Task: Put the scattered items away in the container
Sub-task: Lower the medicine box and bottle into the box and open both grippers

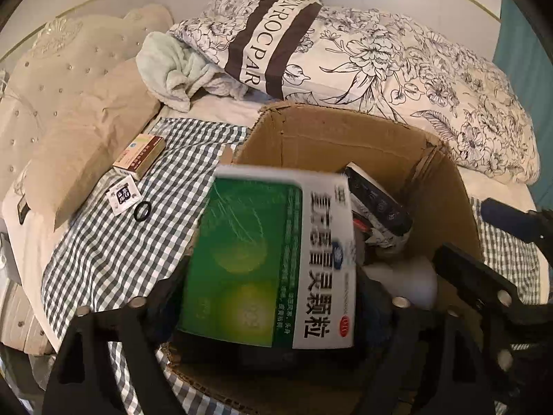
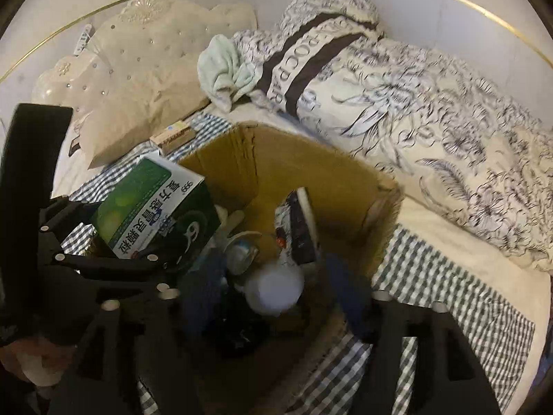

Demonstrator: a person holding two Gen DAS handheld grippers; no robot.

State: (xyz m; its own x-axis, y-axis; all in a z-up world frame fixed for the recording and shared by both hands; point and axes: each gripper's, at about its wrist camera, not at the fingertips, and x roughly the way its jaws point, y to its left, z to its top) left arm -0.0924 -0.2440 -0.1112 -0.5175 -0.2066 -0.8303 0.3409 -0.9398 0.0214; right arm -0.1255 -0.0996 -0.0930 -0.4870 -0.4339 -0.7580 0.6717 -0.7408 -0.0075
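A cardboard box (image 1: 331, 138) stands open on the checked cloth (image 1: 138, 242); it also shows in the right wrist view (image 2: 311, 162). My left gripper (image 1: 269, 297) is shut on a green and white medicine box (image 1: 273, 256) and holds it over the box's near left rim; it also shows in the right wrist view (image 2: 155, 207). My right gripper (image 2: 276, 290) is open above the box, over a blurred white bottle (image 2: 274, 288). Inside lie a dark packet (image 2: 299, 228) and other items. On the cloth remain a small tan carton (image 1: 140, 155), a white sachet (image 1: 122, 195) and a black ring (image 1: 142, 211).
A beige pillow (image 1: 86, 159) lies left of the cloth. A floral quilt (image 1: 397, 79) and a pale green towel (image 1: 172, 69) lie behind the box. A tufted headboard (image 2: 131, 52) stands at the far left.
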